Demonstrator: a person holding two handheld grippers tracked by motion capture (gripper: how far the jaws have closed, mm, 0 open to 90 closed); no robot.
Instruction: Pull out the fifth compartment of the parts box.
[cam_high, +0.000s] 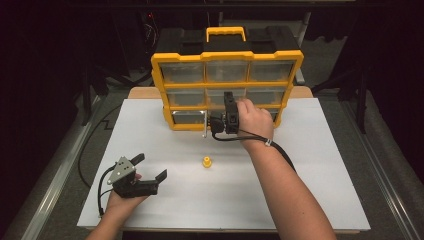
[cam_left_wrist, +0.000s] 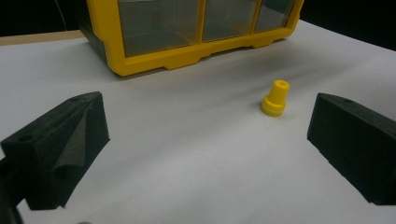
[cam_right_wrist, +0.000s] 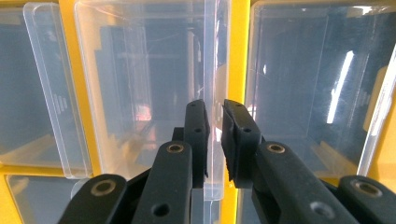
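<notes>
1. The right claw (cam_right_wrist: 215, 140) is nearly closed, its two black jaws pinching the thin clear front tab of a clear drawer (cam_right_wrist: 154, 93); the tab sits edge-on in the narrow gap between the pads.
2. In the high view the right claw (cam_high: 229, 102) is turned on its side and points away from the person, at the middle column of the yellow organiser (cam_high: 227, 55), where the middle and bottom rows meet.
3. That drawer stands partly pulled out of the frame; its long axis runs front to back, toward the person.
4. The organiser stands upright at the far side of the white desk (cam_high: 310, 190), handle on top.
5. The left claw (cam_high: 150, 167) rests low on the desk's near left, released, jaws wide apart and holding nothing.
6. A small yellow plug (cam_left_wrist: 274, 98) stands upright on the desk, narrow end up, ahead of the left claw's open jaws and nearer one of them, well clear of the organiser.
</notes>
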